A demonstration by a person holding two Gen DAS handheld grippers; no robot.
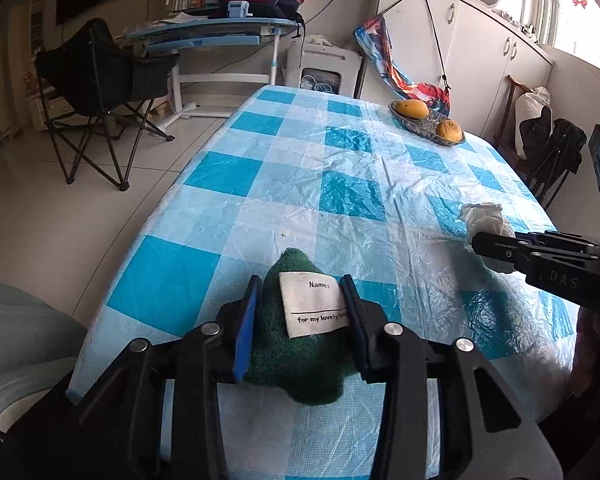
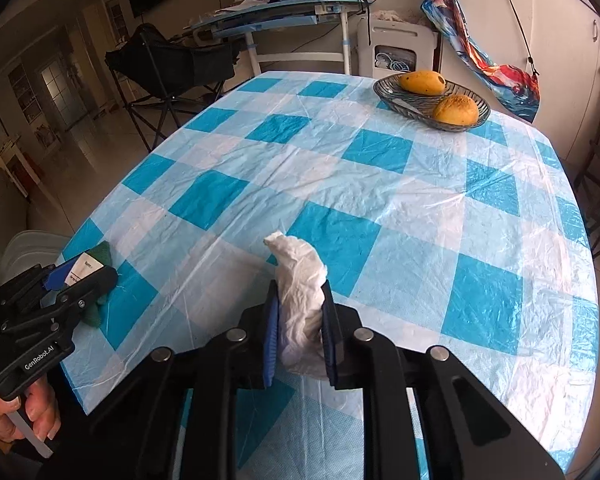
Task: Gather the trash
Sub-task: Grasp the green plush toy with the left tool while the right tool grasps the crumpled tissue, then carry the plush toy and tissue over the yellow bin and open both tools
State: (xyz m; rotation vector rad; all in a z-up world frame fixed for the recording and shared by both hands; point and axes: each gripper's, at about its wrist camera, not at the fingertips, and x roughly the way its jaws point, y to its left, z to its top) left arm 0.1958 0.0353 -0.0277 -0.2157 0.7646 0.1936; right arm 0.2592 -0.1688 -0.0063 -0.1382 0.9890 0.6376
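A dark green fuzzy cloth [image 1: 300, 356] with a white "Name:" label lies at the near edge of the table, and my left gripper [image 1: 300, 300] is shut on it, blue pads pressing both sides. From the right wrist view the same left gripper [image 2: 86, 274] and green cloth [image 2: 100, 252] sit at the lower left. A crumpled white tissue [image 2: 300, 280] stands between the pads of my right gripper [image 2: 299, 300], which is shut on it. The left wrist view has that right gripper [image 1: 480, 242] at the right, against the tissue [image 1: 482, 216].
The table wears a blue and white checked plastic cover [image 2: 380, 184]. A glass dish [image 2: 388, 96] with two yellow mangoes stands at the far right corner. A folding chair [image 1: 96, 80], a desk with a bag, and white cabinets lie beyond. A hand [image 2: 24, 412] grips the left handle.
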